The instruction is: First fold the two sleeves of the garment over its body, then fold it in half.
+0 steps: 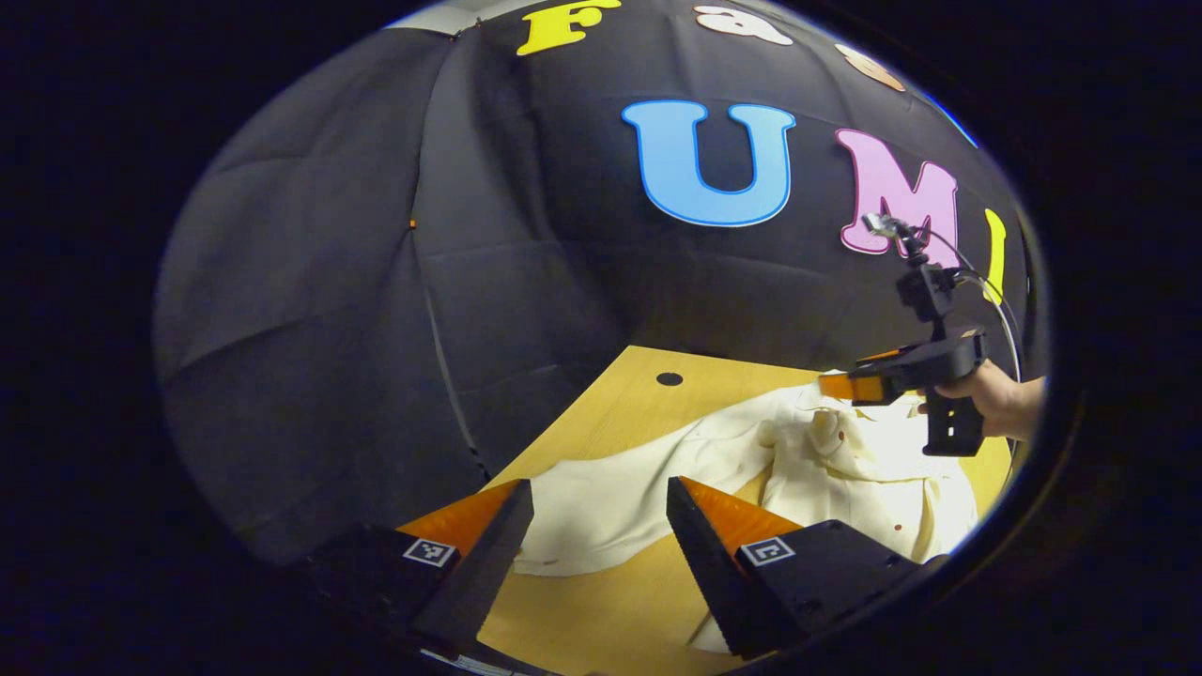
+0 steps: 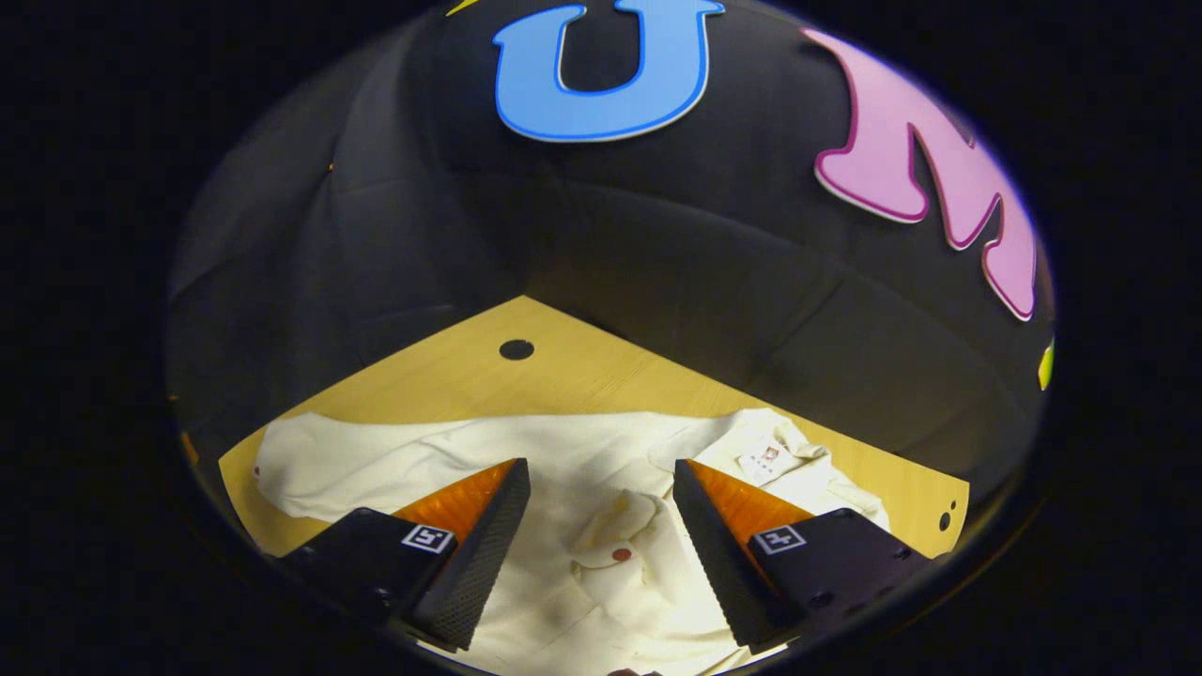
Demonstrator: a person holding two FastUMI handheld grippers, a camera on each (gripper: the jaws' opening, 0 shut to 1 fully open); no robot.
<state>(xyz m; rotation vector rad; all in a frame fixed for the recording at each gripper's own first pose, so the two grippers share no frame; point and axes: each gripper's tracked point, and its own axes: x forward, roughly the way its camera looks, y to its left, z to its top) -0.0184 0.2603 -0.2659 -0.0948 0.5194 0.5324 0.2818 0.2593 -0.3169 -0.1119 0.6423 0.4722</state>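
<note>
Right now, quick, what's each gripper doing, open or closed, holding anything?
Left gripper: fingers open, nothing between them, above the cream garment's sleeve.
Right gripper: fingers open, holding nothing, over the garment's body.

garment point(image 2: 563, 451) neck label point(image 2: 762, 462) too small to read

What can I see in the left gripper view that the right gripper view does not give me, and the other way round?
Left gripper view: the right gripper held in a person's hand above the cream garment, and one sleeve stretched toward the camera between the left gripper fingers.

Right gripper view: the garment's collar label, and a cuff with a red button lying between the right gripper's open fingers.

Both: the wooden table, its dark round hole, the garment, open jaws holding nothing.
</note>
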